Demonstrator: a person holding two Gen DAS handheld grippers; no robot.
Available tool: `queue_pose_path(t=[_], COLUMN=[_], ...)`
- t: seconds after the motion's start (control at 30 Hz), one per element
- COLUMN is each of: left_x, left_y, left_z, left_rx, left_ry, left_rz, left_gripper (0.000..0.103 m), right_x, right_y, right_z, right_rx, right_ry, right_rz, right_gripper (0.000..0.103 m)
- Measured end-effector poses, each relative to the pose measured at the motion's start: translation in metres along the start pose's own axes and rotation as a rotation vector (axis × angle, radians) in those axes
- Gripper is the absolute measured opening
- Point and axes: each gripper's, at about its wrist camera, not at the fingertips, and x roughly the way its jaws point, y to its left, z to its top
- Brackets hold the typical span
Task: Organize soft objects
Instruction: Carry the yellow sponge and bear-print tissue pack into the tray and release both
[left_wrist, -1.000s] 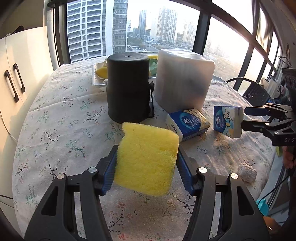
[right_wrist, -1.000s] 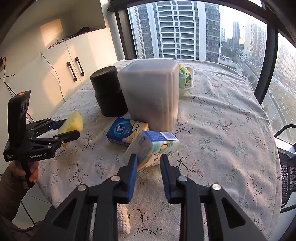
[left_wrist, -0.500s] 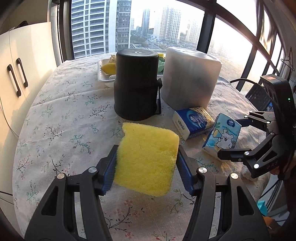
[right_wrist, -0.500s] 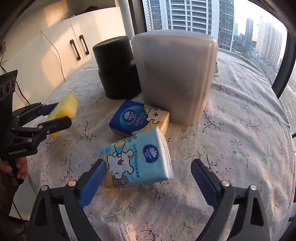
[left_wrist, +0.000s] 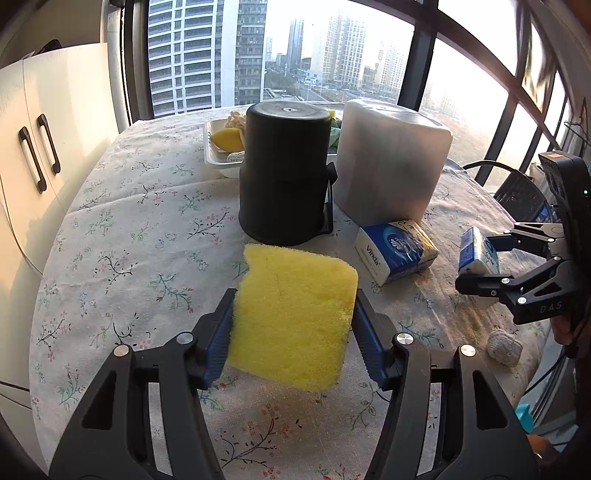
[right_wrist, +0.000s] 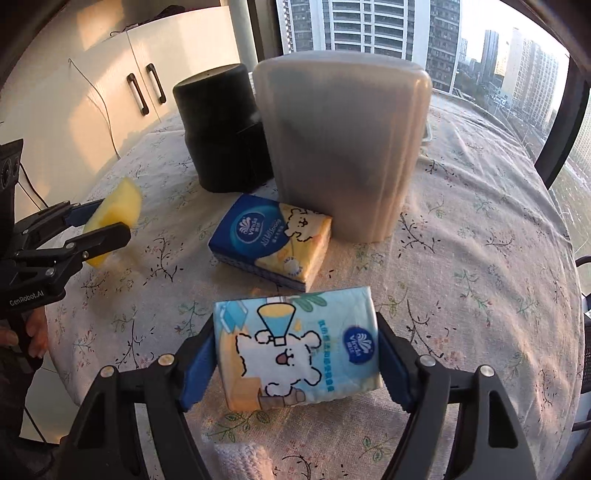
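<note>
A porous, rough yellow sponge (left_wrist: 291, 321) contrasts with glossy printed plastic-film tissue packs (right_wrist: 297, 349) on a matt floral cloth-covered table (right_wrist: 480, 258), beside a matt black plastic bin (left_wrist: 286, 177) and a frosted translucent plastic container (right_wrist: 343, 147).

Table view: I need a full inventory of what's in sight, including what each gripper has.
sponge: 1, yellow, clamped in the left gripper
bear tissue pack: 1, light blue and white, between the right gripper's pads
blue tissue pack: 1, dark blue and yellow, lying before the grey container
black container: 1, black, mid-table
grey container: 1, translucent grey, beside the black one
tray: 1, white, behind the containers
knitted piece: 1, off-white, near the table edge
tablecloth: 1, floral white
left gripper: shut on the sponge
right gripper: jaws have just been closing on the bear pack
</note>
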Motion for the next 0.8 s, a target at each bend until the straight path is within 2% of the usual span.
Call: queue_pose_path(t=[0.1,0.33,0.63,0.8], left_x=[0.002,0.012,0.039,0.058], left_y=[0.006,0.029,0.072,0.095], left_z=[0.004,0.021,0.057,0.078], left_rx=[-0.004,-0.011,-0.051,-0.069], left_ry=[-0.004,-0.007,-0.006,-0.003], left_rz=[0.016,0.066,0.127,0.156], left_gripper=[0.057,0.057,0.057,0.057], right_x=[-0.011,-0.007,0.018,0.029], right_y=[-0.018,-0.062,-0.105,-0.114], right_z=[0.003,0.023,0.066,0.092], right_rx=[0.016,0.061,0.111,0.125], right_ry=[-0.019,-0.017,-0.011,-0.013], right_rz=[-0.042,-0.118,-0.126,-0.136], right_gripper=[0.078,0.078,0.078,0.078])
